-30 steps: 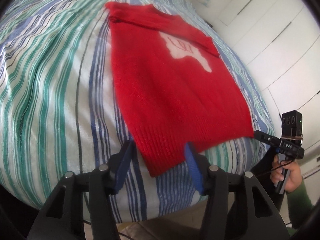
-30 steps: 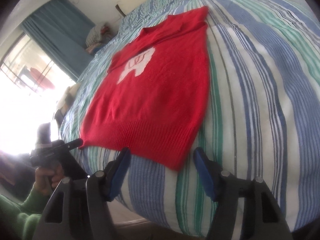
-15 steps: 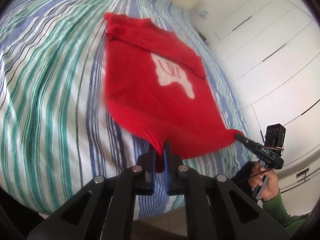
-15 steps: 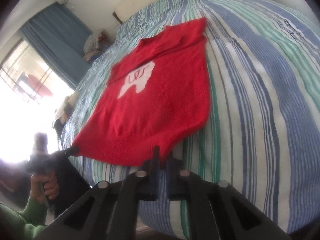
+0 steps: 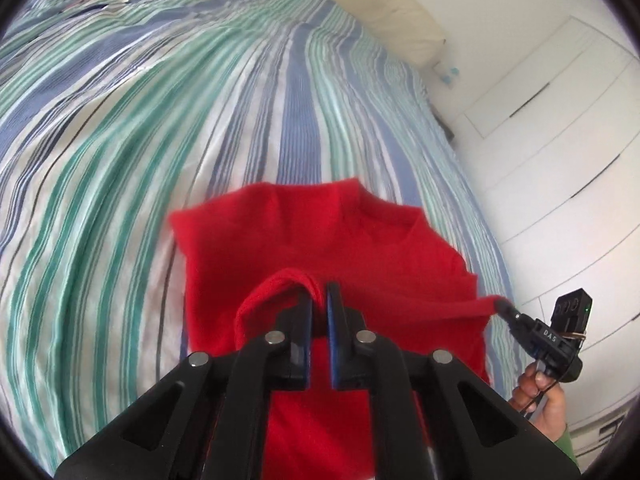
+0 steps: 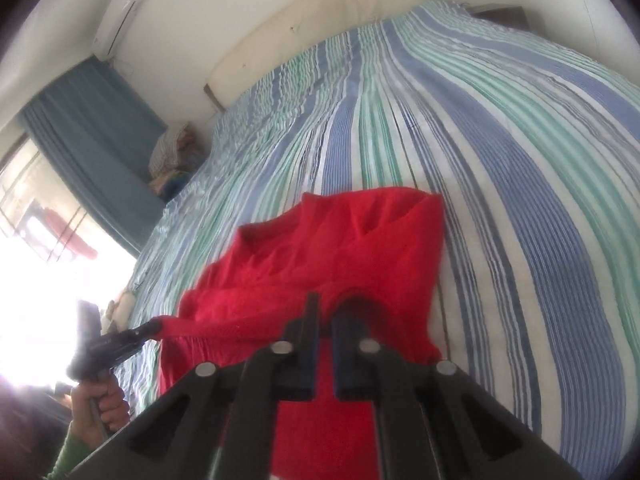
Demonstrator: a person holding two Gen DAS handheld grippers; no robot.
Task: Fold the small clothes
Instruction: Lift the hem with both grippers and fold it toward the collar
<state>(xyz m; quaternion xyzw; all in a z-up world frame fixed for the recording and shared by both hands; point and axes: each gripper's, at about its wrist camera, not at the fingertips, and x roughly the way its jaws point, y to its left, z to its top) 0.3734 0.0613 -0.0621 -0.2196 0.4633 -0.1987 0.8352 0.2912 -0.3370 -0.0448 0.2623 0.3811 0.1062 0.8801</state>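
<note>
A red knit sweater [image 5: 328,248] lies on the striped bed, its hem lifted and carried over the body toward the collar [image 5: 380,216]. My left gripper [image 5: 319,296] is shut on one hem corner. My right gripper [image 6: 325,312] is shut on the other hem corner, and it also shows at the right in the left wrist view [image 5: 505,307]. The hem stretches taut between the two. In the right wrist view the sweater [image 6: 340,248] bunches below the collar, and the left gripper [image 6: 150,328] shows at the left. The white motif is hidden under the fold.
The bed [image 5: 160,120] has a blue, green and white striped cover. A cream headboard [image 6: 320,20] is at the far end. White wardrobe doors [image 5: 560,140] stand to the right. A blue curtain [image 6: 92,140] and bright window are to the left, with folded cloth [image 6: 172,152] beside the bed.
Both grippers closed on the hem corners, then lifted and carried the hem forward over the sweater toward the collar. The white motif is now covered.
</note>
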